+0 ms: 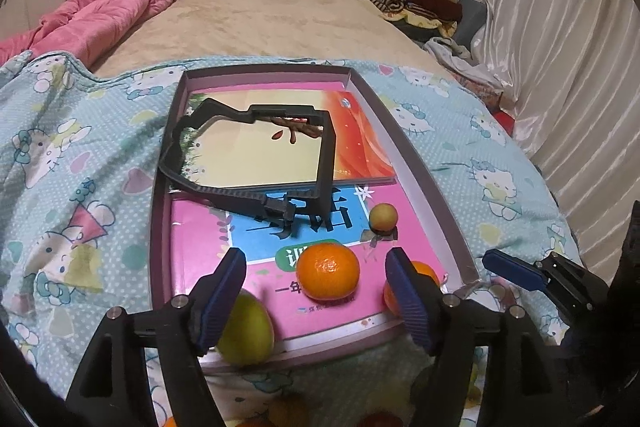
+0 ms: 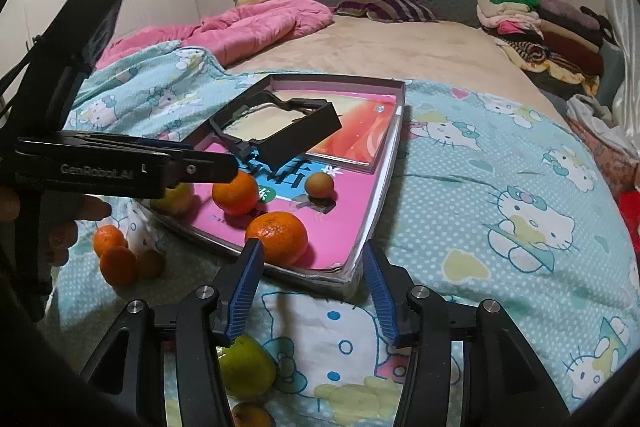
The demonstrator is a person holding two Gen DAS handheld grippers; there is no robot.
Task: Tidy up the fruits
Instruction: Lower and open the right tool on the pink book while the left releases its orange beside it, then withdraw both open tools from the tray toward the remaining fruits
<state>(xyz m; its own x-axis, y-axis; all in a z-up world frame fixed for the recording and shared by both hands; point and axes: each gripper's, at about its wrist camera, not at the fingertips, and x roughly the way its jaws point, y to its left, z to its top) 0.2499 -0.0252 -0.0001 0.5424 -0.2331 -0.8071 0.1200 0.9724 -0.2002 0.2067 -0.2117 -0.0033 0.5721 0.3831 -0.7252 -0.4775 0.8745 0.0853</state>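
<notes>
Now, my left claw [image 1: 316,301] released over shallow tray [image 1: 420,163] on bed, mandarin [image 1: 328,270] btwn its pads untouched, green pear [image 1: 250,329] by left pad, my right claw [image 2: 310,293] also released at tray corner, 2nd mandarin [image 2: 277,237] just ahead.

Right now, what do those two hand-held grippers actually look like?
Both are black plastic with two blue ribbed fingers and silver pivot bolts. The left gripper has a flat black body printed "GenRobot.AI" and "L" in white, a black block above it and thin dark cables behind. The right gripper looks the same build.
</notes>
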